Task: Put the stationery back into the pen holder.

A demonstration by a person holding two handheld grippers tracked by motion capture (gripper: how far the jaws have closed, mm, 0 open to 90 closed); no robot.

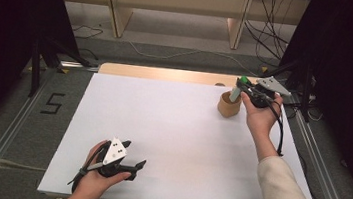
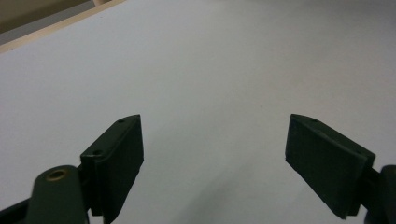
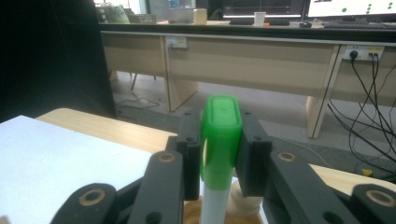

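Observation:
A marker with a green cap (image 3: 220,135) and a pale barrel stands upright between the pads of my right gripper (image 3: 220,154), which is shut on it. In the high view the marker (image 1: 236,91) hangs over a small tan cup (image 1: 228,105) at the far right of the white board, its lower end at the cup's mouth. My right gripper (image 1: 243,84) is held from the right side by a hand. My left gripper (image 1: 134,156) rests near the front edge of the board; its jaws stand wide open over bare white surface (image 2: 215,93) with nothing between them.
The white board (image 1: 171,129) lies on a wooden table (image 1: 162,74) whose far edge shows behind it. Cables (image 1: 272,40) and shelf legs stand on the floor beyond. Metal rails run along both sides of the table.

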